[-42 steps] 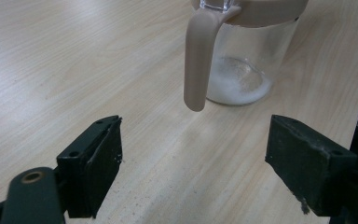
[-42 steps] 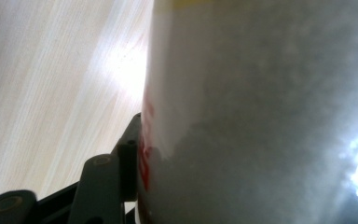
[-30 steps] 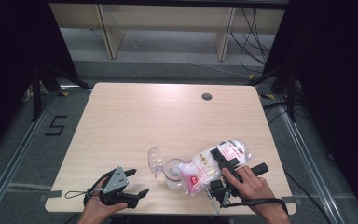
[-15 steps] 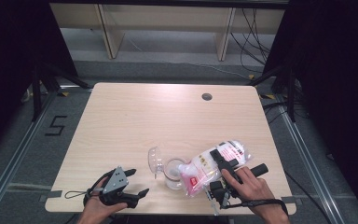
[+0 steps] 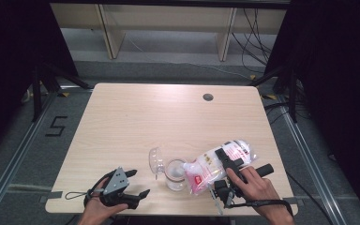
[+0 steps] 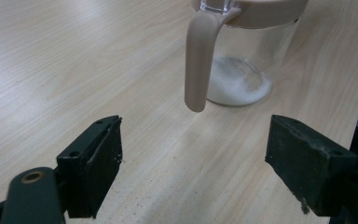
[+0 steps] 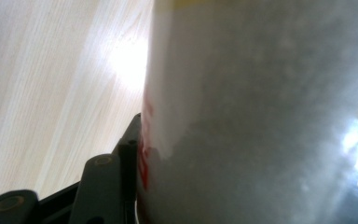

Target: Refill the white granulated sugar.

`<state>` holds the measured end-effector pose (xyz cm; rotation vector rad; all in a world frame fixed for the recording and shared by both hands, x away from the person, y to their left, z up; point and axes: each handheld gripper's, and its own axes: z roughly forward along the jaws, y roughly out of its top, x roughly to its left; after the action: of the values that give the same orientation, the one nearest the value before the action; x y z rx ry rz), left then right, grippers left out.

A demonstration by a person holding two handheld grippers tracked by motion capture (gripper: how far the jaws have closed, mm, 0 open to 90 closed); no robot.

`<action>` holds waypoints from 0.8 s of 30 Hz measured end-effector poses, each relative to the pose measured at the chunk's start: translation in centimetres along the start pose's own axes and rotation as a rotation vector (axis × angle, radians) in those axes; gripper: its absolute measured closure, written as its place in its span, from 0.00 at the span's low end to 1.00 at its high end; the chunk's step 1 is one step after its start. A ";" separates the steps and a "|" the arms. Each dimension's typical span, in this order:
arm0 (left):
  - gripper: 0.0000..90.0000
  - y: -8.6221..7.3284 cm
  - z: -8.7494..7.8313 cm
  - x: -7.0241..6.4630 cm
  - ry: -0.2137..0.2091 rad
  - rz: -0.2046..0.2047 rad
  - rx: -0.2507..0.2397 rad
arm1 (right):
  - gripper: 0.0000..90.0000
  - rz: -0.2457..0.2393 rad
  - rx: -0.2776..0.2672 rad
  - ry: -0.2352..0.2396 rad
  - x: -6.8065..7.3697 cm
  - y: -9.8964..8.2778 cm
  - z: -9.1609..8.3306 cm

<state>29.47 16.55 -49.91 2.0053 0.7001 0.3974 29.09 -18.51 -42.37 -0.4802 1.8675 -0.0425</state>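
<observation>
The right gripper (image 5: 222, 161) clamps the bag (image 5: 218, 164) of white powder, jaws about half open around its body. The bag lies tilted, its long axis running down-left, mouth over the glass jar (image 5: 175, 174) just beside it. The left gripper (image 5: 133, 185) rests near the jar's handle (image 6: 198, 60), jaws wide apart, holding nothing.

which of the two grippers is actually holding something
The right gripper, clamped on the tilted bag of white powder over the glass jar. The left gripper rests open and empty on the table.
</observation>
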 end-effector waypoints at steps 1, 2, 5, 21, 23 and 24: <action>0.20 0.0 0.0 0.0 -0.001 0.000 -0.001 | 0.54 -0.028 -0.006 -0.004 -0.2 0.0 0.0; 0.20 0.0 0.0 -0.1 -0.004 -0.007 -0.001 | 0.54 -0.002 0.002 -0.002 -0.1 0.0 -0.1; 0.20 0.0 0.0 0.0 -0.005 -0.001 0.000 | 0.54 -0.005 0.008 0.008 0.0 0.1 -0.3; 0.20 0.0 0.1 -0.1 -0.006 -0.006 -0.001 | 0.54 -0.006 -0.043 -0.016 -0.3 1.0 0.1; 0.20 0.0 0.1 0.0 -0.006 -0.002 -0.001 | 0.54 -0.008 -0.036 -0.004 -0.3 0.7 0.1; 0.20 0.0 0.0 0.0 -0.006 -0.001 -0.001 | 0.54 -0.019 -0.028 0.001 -0.3 0.5 0.1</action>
<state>29.46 16.49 -49.93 2.0045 0.6974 0.3914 29.06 -17.90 -42.28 -0.5169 1.8668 -0.0296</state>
